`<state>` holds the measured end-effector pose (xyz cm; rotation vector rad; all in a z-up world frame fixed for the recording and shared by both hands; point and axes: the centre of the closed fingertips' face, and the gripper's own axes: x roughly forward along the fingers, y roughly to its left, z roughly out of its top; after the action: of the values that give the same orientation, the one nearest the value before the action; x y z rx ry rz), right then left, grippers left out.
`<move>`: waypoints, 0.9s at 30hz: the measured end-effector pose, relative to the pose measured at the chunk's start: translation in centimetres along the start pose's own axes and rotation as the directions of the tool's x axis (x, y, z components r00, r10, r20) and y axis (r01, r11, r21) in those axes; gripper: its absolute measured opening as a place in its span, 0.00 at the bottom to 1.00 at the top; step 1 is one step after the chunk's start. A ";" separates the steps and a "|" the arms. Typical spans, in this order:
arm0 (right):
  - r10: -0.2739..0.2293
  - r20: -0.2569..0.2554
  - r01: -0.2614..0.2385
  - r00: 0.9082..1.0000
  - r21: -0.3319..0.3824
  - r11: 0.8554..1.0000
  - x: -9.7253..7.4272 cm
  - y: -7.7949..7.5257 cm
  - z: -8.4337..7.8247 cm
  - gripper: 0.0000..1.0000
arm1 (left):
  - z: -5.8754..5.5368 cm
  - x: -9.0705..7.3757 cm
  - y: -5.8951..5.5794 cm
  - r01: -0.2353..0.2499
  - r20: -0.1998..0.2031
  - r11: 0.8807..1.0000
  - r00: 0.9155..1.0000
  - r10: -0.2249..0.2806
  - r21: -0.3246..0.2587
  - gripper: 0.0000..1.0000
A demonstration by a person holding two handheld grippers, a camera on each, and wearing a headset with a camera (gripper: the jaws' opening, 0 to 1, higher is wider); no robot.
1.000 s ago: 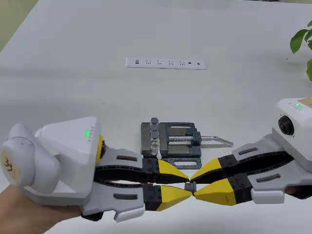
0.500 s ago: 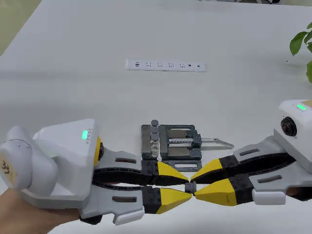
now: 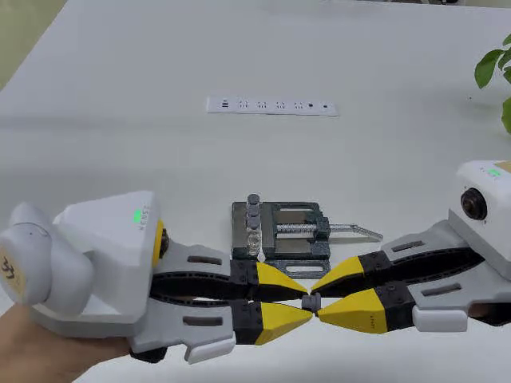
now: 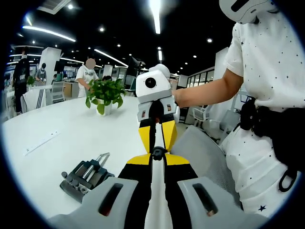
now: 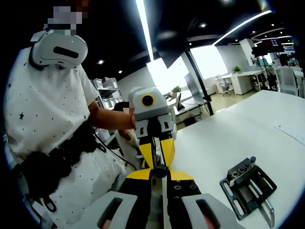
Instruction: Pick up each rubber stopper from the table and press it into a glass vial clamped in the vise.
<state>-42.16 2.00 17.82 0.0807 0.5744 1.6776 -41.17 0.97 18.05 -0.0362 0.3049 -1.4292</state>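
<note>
The small dark grey rubber stopper (image 3: 311, 302) is low in the centre of the head view, in the air above the white counter (image 3: 160, 144), and it sits exactly where the yellow tips of both grippers meet. The left gripper (image 3: 306, 302) comes from the lower left and the right gripper (image 3: 317, 302) from the lower right. Each one is closed down to the width of the stopper and seems to touch it.

Against the pictures from a moment before, almost nothing has moved: the tips stay together and the stopper stays between them. I judge this as a handover that is not finished, so the pressing step is still waiting.

Just above the tips stands the dark metal vise (image 3: 297, 231) with a row of glass vials (image 3: 253, 237) in it. The vials are small here, and I cannot tell how many already have a stopper. Which gripper really carries the stopper is also not clear.
</note>
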 end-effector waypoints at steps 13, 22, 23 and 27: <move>-0.021 0.011 0.021 1.000 0.009 1.000 0.0 -0.3 0.2 0.07 | 0.2 -0.1 0.2 -0.020 0.020 0.999 1.000 0.020 -0.029 0.04; -0.052 0.036 0.052 0.998 0.004 0.999 -0.3 -0.7 0.6 0.08 | 0.6 -0.3 0.4 -0.042 0.051 0.998 0.998 0.045 -0.048 0.04; -0.056 0.038 0.056 0.998 0.003 0.998 -0.3 -0.7 0.6 0.08 | 0.6 -0.4 0.4 -0.045 0.055 0.998 0.997 0.048 -0.050 0.04; -0.065 0.044 0.065 0.997 -0.005 0.998 -0.4 -0.7 0.7 0.07 | 0.7 -0.4 0.5 -0.054 0.061 0.997 0.996 0.057 -0.051 0.04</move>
<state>-41.17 1.92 18.25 0.0927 0.5331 1.6107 -40.55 1.33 18.67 -0.1117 0.2871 -1.3625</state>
